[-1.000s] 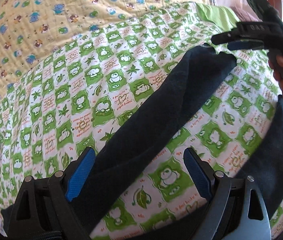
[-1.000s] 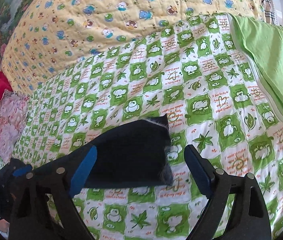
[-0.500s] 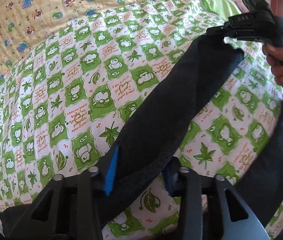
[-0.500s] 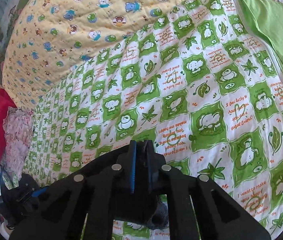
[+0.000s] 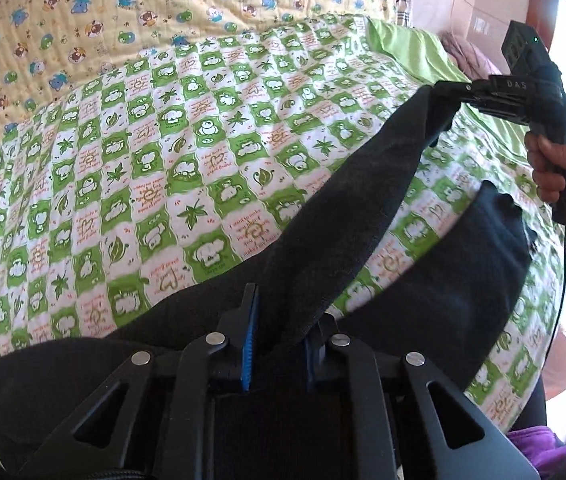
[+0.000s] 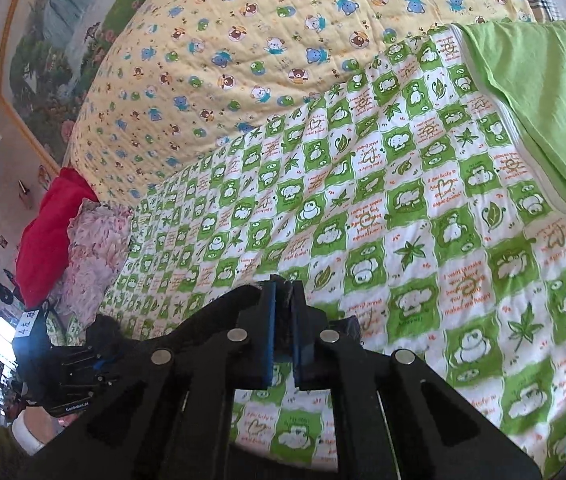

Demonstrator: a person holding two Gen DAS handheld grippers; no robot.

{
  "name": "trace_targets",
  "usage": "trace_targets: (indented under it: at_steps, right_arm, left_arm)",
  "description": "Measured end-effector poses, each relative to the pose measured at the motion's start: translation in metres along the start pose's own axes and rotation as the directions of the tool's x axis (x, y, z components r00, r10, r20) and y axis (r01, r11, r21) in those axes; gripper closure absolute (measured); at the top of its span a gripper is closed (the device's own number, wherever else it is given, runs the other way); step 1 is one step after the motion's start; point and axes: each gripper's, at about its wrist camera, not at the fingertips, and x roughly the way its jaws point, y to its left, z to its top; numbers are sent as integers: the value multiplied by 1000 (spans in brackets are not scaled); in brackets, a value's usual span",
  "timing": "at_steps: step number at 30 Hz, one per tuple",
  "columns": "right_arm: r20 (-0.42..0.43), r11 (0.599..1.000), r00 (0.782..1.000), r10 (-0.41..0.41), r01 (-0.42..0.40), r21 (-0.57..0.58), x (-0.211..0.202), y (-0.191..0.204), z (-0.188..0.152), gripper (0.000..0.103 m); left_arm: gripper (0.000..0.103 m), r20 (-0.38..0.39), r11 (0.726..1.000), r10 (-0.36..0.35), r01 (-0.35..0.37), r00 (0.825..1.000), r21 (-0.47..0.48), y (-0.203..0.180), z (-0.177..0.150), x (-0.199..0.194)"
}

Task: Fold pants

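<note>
Both grippers are clamping the dark pants [image 5: 347, 216]: the left gripper [image 5: 279, 344] is pinching a bunched ridge of cloth near the crotch or upper leg, and the right gripper [image 6: 283, 320] is closing on a leg's end, seen from the left wrist view as the far tool [image 5: 449, 94] holding the hem aloft.

Largest item: the bed, covered by a green-and-white checked quilt [image 6: 423, 220] with a yellow bear-print quilt [image 6: 243, 40] behind it and a plain green sheet [image 6: 543, 80] at the right edge. A red cloth [image 6: 47, 236] and pink floral fabric [image 6: 91, 252] are lying at the bed's left side.

Next: the pants, lying across the checked quilt. One leg is stretching taut between the two grippers and lifting off the bed; the other leg [image 5: 463, 280] is resting flat on the quilt to the right, apart from the raised one.

Risks, as judged:
- The right gripper is holding only a narrow bite of hem; a sharp pull along the taut leg could slip it free.
- The left gripper is gathering several layers; releasing unevenly could leave a crumpled ridge in the fold.
- The free leg is unsecured and could drag or twist when the raised leg is carried over, misaligning the two legs.
</note>
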Motion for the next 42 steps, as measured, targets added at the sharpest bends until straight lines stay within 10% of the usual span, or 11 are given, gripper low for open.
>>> trace_targets:
  at_steps: [20, 39, 42]
  right_arm:
    - [39, 989, 996, 81, -76, -129, -81, 11, -87, 96]
    - [-50, 982, 994, -101, 91, -168, -83, -1, -150, 96]
    - [-52, 981, 991, -125, 115, -158, -81, -5, -156, 95]
  left_arm:
    - [87, 27, 999, -43, 43, 999, 3, -52, -73, -44]
    - [86, 14, 999, -34, 34, 999, 41, -66, -104, -18]
    - [69, 16, 998, -44, 44, 999, 38, -67, -108, -12]
